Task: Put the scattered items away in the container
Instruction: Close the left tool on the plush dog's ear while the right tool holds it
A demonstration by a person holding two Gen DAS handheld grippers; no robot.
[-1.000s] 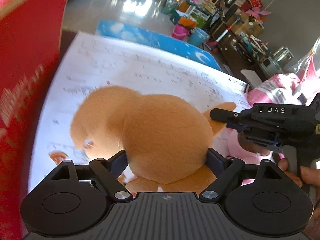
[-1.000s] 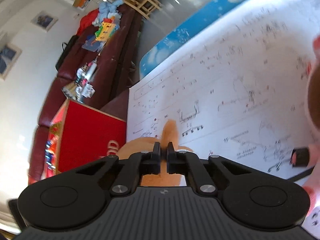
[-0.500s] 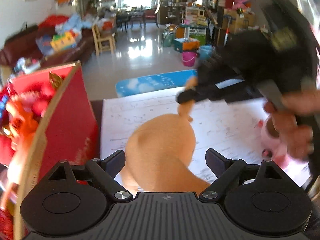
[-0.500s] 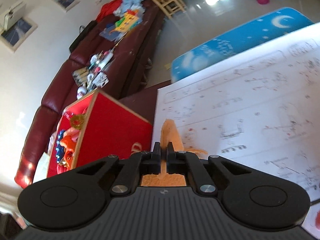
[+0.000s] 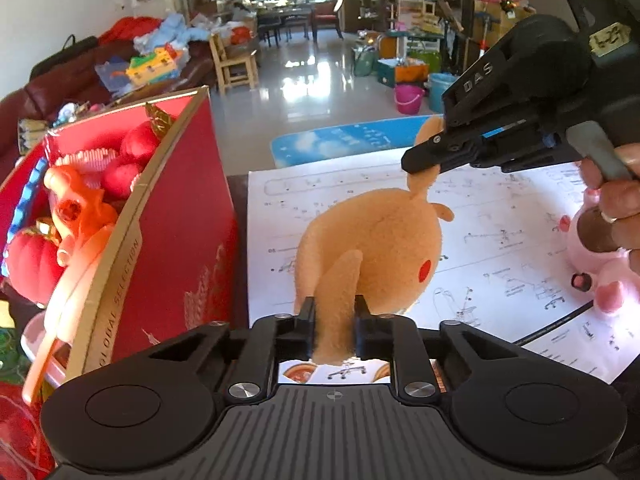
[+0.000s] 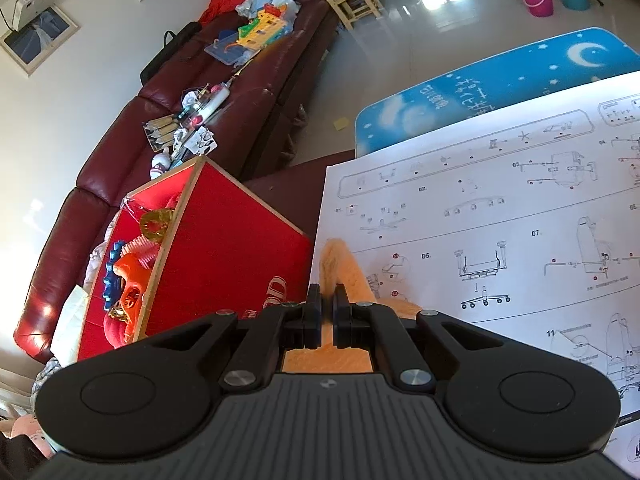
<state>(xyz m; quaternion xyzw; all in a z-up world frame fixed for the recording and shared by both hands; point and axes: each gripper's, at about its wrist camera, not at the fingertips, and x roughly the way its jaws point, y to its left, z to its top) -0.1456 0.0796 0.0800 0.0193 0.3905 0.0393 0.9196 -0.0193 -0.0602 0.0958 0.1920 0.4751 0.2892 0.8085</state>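
An orange plush toy [image 5: 372, 240] hangs a little above the printed sheet [image 5: 500, 220], held from two sides. My left gripper [image 5: 335, 312] has its jaws closing tight on a long flap of the toy, pads pressing it. My right gripper [image 5: 424, 160] comes in from the upper right and is shut on another thin flap of the same plush toy [image 6: 340, 264], which sticks up between the right gripper's [image 6: 327, 296] pads. The red box [image 5: 172, 240] stands open to the left, with orange and red toys inside.
A pink plush [image 5: 604, 264] lies on the sheet at the right, under a person's hand [image 5: 616, 208]. The red box [image 6: 224, 248] sits beside the sheet's [image 6: 500, 200] left edge. A blue mat [image 6: 480, 88] lies beyond it; a sofa and floor clutter are farther off.
The left gripper, open around the plush's body before, has closed on one flap. Both grippers rose and the plush came up off the sheet; the red box's inside is in view.
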